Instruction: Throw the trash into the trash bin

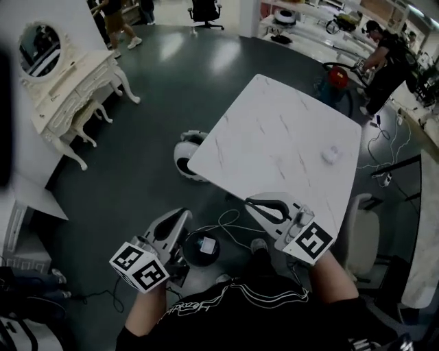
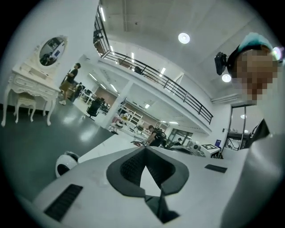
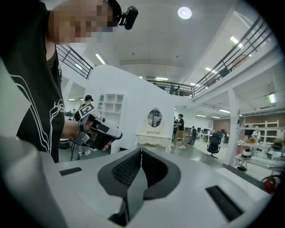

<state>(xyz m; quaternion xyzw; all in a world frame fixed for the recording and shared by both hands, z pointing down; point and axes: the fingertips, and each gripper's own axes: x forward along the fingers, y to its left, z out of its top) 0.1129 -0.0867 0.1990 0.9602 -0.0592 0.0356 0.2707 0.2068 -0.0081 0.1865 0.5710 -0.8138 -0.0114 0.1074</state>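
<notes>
L gripper & R gripper are held shut, empty, at frame bottom; trash is seen on table, centre-right.

We count one square white marble-patterned table, one small crumpled white lump of trash on it toward three o'clock, and one rounded white trash bin on the floor at the table's nine o'clock. There are two white two-jaw grippers, the left gripper at seven o'clock and the right gripper at five. We also count one cream carved dressing table at ten o'clock and one black office chair at twelve.
</notes>
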